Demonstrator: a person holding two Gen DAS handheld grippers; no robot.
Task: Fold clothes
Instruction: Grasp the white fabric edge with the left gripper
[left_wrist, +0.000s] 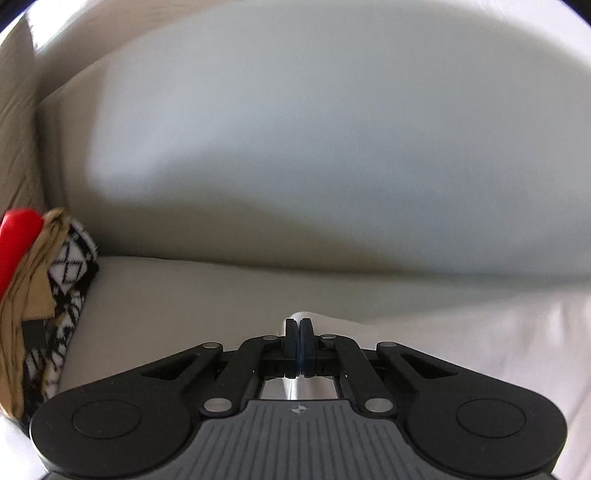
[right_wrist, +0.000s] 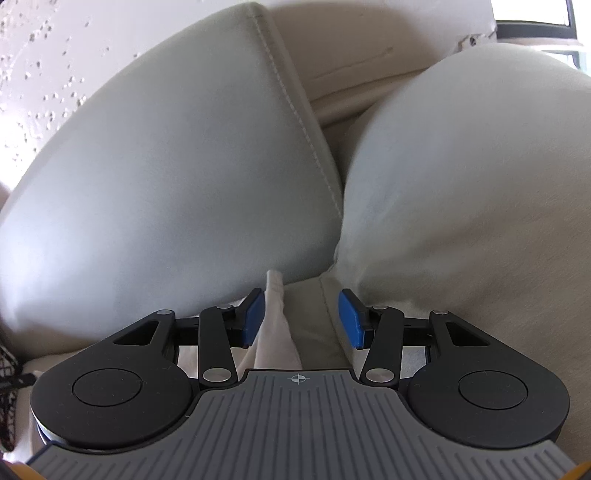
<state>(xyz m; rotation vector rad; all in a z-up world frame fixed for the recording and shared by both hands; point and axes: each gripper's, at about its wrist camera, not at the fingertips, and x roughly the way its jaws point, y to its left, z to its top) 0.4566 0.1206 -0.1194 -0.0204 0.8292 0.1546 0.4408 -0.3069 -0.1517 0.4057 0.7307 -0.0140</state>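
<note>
My left gripper is shut on a fold of a white garment; a small white tip sticks out above the closed pads, and the cloth spreads to the right over the beige sofa seat. My right gripper is open, its blue pads wide apart. A white strip of the garment rises between them, close to the left pad and not pinched. The rest of the garment lies under the gripper bodies, hidden.
A pile of clothes lies at the left: a red item, a tan one and a black-and-white patterned one. Grey-white sofa back cushions stand close ahead. A speckled wall is behind.
</note>
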